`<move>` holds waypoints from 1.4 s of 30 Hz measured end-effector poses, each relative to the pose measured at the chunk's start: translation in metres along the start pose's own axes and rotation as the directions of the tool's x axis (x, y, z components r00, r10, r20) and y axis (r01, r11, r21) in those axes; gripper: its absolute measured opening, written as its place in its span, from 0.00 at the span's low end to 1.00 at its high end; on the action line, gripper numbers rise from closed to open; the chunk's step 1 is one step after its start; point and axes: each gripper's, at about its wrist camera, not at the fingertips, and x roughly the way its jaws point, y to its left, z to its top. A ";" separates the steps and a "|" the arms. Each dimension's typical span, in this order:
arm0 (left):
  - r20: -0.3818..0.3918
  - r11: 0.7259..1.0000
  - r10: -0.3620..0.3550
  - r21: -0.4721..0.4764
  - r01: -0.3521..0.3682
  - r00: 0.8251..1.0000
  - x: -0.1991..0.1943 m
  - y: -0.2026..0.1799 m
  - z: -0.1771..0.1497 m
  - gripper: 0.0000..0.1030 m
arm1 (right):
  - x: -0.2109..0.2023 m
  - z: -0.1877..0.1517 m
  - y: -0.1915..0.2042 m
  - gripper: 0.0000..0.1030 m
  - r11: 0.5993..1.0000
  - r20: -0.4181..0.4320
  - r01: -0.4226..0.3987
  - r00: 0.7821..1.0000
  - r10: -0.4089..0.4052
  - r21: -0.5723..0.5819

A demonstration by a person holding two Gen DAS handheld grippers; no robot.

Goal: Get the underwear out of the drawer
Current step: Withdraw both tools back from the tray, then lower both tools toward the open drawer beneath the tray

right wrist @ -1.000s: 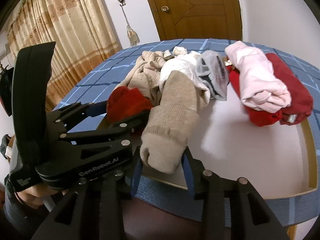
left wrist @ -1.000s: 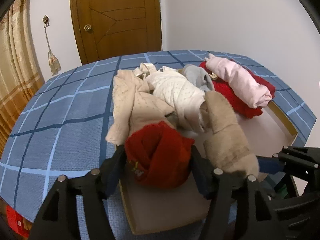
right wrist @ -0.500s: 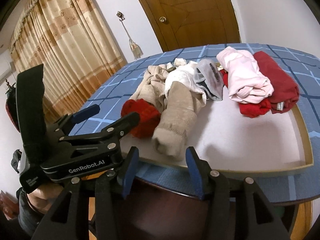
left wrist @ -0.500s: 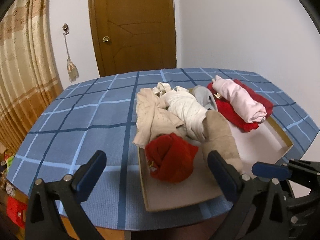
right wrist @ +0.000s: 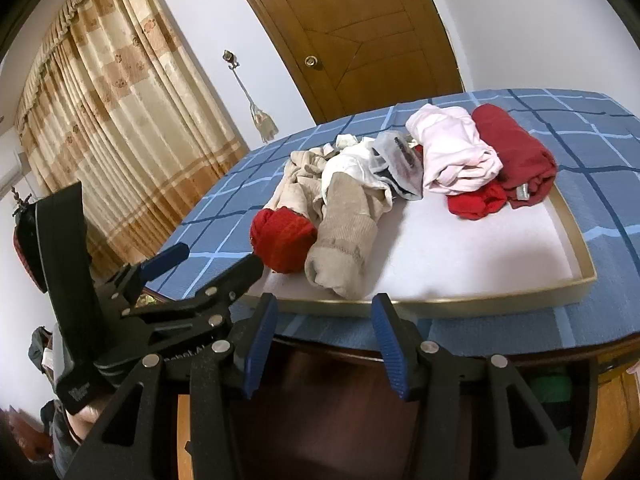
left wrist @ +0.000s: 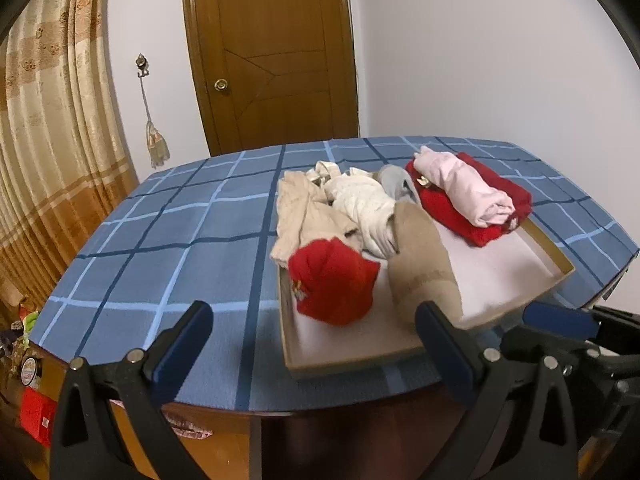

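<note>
Underwear: a loose heap of soft garments in the shallow drawer (left wrist: 558, 276), which lies on the worktop (left wrist: 168, 248).
Red roll (left wrist: 332, 286): bright red knit, bunched into a rounded lump at the drawer's near left corner.
Beige roll (left wrist: 422, 270): ribbed tan knit, a thick cylinder just beside the red roll.
Cream pieces (left wrist: 304, 212): thin, crumpled, draping over the drawer's left rim onto the cloth.
Pink garment (right wrist: 452, 152): pale, smooth, folded, resting on dark red fabric (right wrist: 516, 156) at the far end.
Drawer: flat tray, tan rim, white floor.
Worktop: covered with blue checked cloth.
Left tongs (left wrist: 314, 334): jaws have just been opening, now spread wide, nothing between them, clear of the clothes.
Right tongs (right wrist: 324, 334): jaws have just been opening, apart and released, short of the drawer's near rim.
</note>
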 end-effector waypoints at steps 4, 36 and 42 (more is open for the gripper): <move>-0.002 1.000 0.013 0.004 -0.013 1.000 -0.005 -0.004 -0.005 0.99 | -0.005 -0.006 0.001 0.51 1.000 0.007 0.004 1.000 -0.004 0.003; -0.013 1.000 0.001 -0.002 -0.001 1.000 -0.039 -0.029 -0.041 0.99 | -0.049 -0.038 -0.011 0.51 0.999 0.064 0.015 0.998 -0.017 0.033; -0.021 1.000 -0.001 0.005 0.002 1.000 -0.045 -0.036 -0.051 0.99 | -0.059 -0.048 -0.014 0.51 0.999 0.073 0.019 0.997 -0.021 0.036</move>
